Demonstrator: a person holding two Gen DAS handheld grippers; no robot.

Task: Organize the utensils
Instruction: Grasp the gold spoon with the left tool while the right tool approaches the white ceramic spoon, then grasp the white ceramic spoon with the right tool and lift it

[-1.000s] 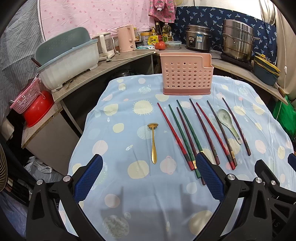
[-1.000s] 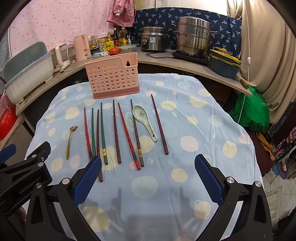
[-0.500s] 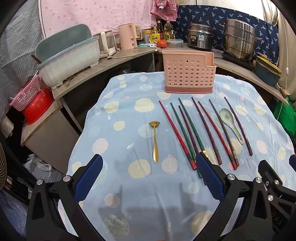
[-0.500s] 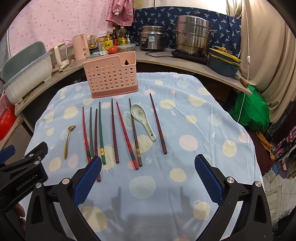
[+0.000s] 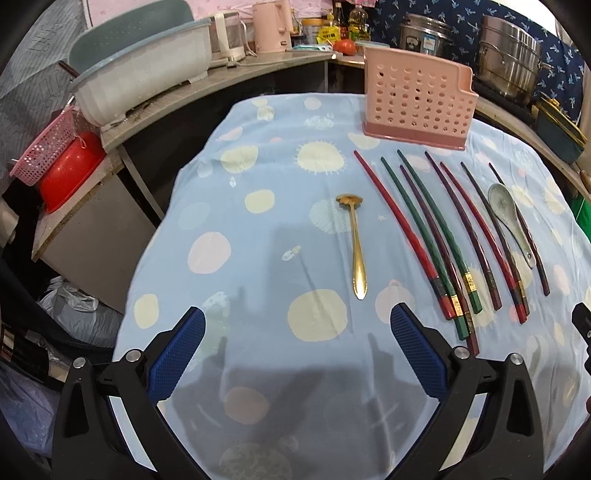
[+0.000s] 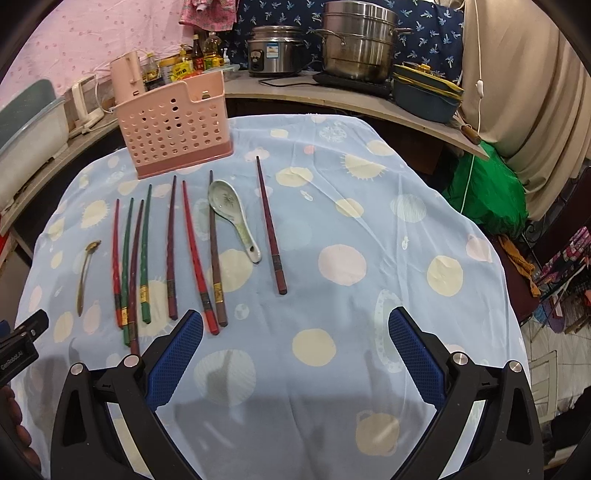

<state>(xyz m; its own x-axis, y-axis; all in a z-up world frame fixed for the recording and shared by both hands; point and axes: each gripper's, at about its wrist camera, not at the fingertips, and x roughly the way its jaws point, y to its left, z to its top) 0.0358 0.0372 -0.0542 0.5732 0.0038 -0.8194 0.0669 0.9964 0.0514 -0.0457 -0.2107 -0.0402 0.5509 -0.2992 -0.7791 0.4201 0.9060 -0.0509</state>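
Note:
A pink perforated utensil holder stands upright at the far side of the table. Before it lie several red, green and dark chopsticks in a row, a gold spoon to their left, and a pale ceramic spoon among the right ones. My left gripper is open and empty, above the cloth just short of the gold spoon's handle. My right gripper is open and empty, near the chopsticks' handle ends.
The table wears a blue dotted cloth. A counter behind holds a white tub, pink kettle, rice cooker, steel pots and a blue pot. A red basin sits left; a green bag right.
Both grippers have moved forward and lower toward the table, so the utensils and holder appear closer. Nothing on the table has moved. Both stay open.

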